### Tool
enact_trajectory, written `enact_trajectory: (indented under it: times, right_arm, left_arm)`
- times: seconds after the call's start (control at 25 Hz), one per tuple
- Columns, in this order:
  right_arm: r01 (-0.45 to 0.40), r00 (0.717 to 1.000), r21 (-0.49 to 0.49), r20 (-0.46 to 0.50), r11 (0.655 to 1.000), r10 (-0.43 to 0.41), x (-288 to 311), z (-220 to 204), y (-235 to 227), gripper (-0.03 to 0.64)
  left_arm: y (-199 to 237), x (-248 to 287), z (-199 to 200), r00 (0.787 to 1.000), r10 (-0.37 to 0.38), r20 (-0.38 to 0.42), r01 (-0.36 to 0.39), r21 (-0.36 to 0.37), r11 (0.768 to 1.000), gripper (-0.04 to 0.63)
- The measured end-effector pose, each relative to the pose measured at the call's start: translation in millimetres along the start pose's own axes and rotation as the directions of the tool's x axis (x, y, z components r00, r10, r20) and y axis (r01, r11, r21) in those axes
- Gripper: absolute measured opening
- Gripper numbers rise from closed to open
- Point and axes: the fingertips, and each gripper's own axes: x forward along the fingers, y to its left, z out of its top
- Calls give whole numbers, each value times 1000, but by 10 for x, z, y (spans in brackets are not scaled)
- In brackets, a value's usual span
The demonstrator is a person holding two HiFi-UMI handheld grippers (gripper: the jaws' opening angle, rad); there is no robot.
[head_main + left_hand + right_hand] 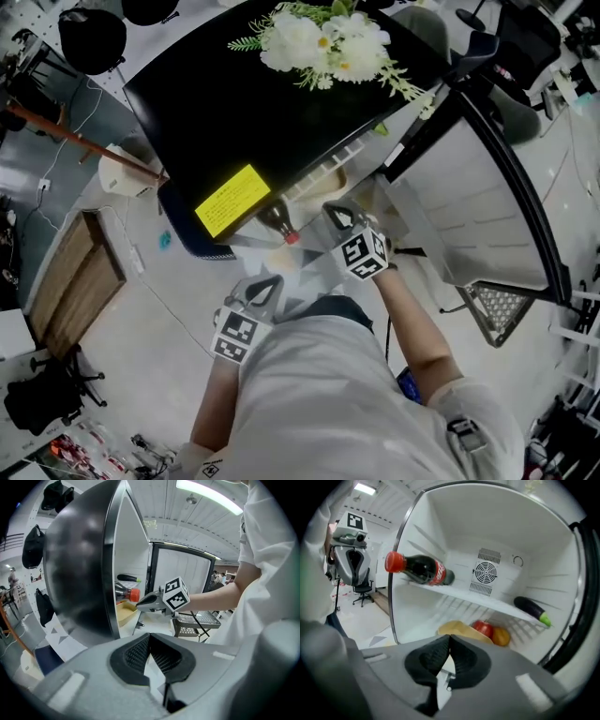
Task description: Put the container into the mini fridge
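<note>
The black mini fridge (244, 103) stands open, its white inside (497, 531) facing me. A tan container (461, 630) holding a red and an orange fruit rests on the fridge floor, and it shows as a tan edge (124, 614) in the left gripper view. My right gripper (449, 641) is shut and empty, just in front of and above that container at the fridge opening (342, 220). My left gripper (150, 639) is shut and empty too. It hangs back outside the fridge (262, 291), to the left of the right one.
A cola bottle (419, 569) lies on the upper shelf with its red cap sticking out, and an eggplant (533, 610) lies at the shelf's right end. The open door (487, 216) swings out to the right. A wire basket (502, 305) sits below it. White flowers (323, 42) top the fridge.
</note>
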Motion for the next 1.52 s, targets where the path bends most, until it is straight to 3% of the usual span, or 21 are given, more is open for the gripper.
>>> enact_trajectory:
  times: [0.36,0.72,1.12,1.52]
  right_arm:
    - [115,991,223,44,968,-128,-786,104,-1,3]
    - [226,967,305,44,925,-250,-1551,242,110,3]
    - [335,924,366,51,868,-378,-2298,442,256,3]
    - [458,852,422,43,783,-522,-2852,455,304,3]
  left_arm:
    - [-133,196,244,989,-125,74,120,71,990,9]
    - [-390,326,438,964,-241,117,221,161,962,9]
    - [-694,363,890,911,-368,185,320,245,915,9]
    - [-912,341,1157,854,-462,239,398,272,876,9]
